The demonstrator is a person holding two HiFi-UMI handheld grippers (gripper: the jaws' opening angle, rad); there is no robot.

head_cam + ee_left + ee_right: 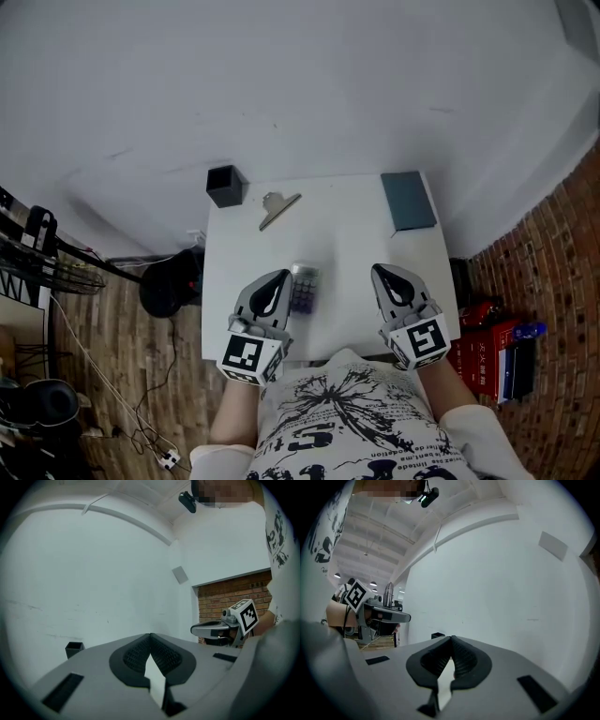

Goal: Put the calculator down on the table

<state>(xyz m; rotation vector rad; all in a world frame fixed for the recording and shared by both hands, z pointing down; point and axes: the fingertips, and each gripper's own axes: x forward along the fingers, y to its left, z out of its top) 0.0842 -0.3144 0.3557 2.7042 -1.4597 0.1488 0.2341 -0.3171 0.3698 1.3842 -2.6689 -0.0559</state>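
Observation:
A small grey calculator with dark keys lies flat on the white table, near the front edge. My left gripper hovers just left of it, shut, with nothing between its fingers. In the left gripper view its jaws meet at the tips over blank wall. My right gripper is off to the calculator's right, apart from it and also shut and empty. Its closed tips show in the right gripper view. The calculator is hidden in both gripper views.
A black square cup stands at the table's far left corner, with a metal clip beside it. A dark teal book lies at the far right. A black stool stands left of the table, red boxes right.

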